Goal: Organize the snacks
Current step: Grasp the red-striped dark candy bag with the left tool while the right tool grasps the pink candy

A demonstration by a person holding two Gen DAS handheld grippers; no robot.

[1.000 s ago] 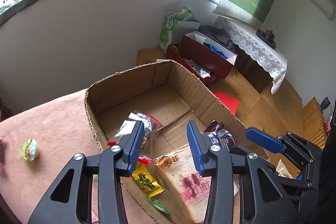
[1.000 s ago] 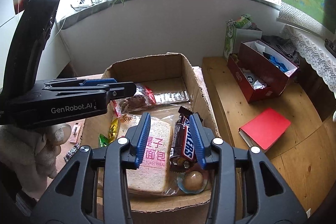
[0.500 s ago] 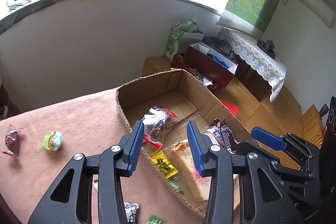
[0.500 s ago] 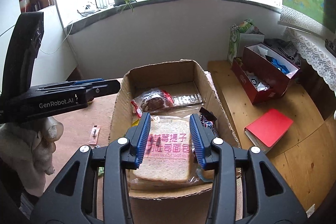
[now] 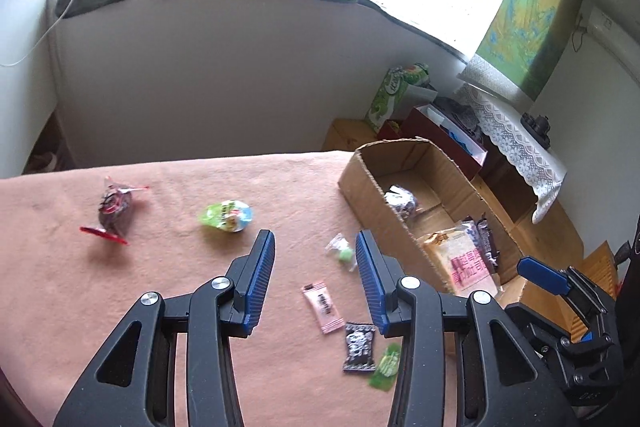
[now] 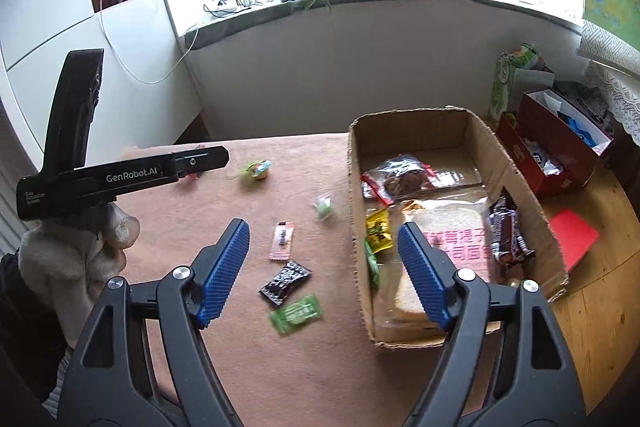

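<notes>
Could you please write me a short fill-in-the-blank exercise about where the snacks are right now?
1. The bagged toast slice lies inside the ____ box.
2. The small sachet beside the black packet is ____ in colour.
3. Both the left tongs and right tongs are ____.

Missing words: cardboard; pink; open

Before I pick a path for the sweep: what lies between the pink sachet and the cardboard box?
Only the small clear-wrapped green candy and bare tablecloth separate the pink sachet from the cardboard box, clearest in the right wrist view.
</notes>
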